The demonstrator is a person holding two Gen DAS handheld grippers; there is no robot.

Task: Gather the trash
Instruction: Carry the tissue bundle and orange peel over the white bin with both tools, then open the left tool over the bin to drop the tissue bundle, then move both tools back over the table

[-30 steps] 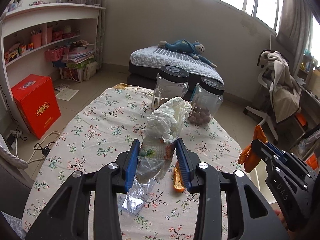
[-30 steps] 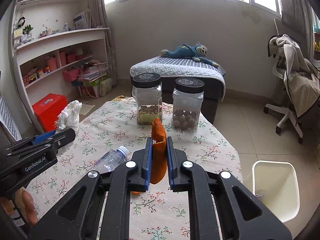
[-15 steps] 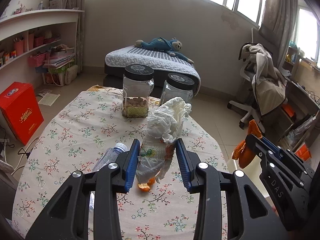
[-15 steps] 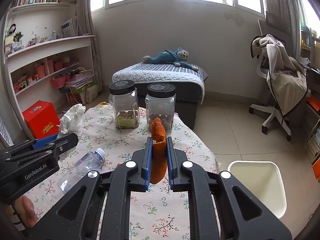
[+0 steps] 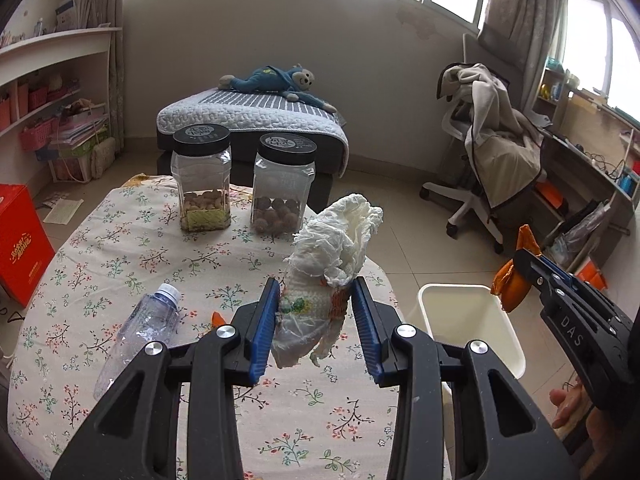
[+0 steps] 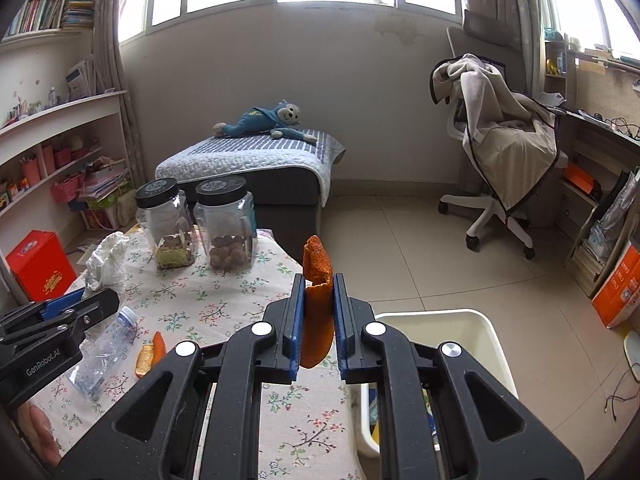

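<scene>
Over the counter's (image 5: 120,240) right edge we carry two pieces of trash, neither dropped yet. Our left hand-held gripper (image 5: 316,322) is clamped on a crumpled tissue wad (image 5: 336,240); our right hand-held gripper (image 6: 316,320) is nearly shut on an orange peel (image 6: 317,300). The bin (image 6: 494,344) waits just right, below. A bottle (image 5: 140,328) and a peel scrap (image 6: 150,354) remain on the counter, left.
</scene>
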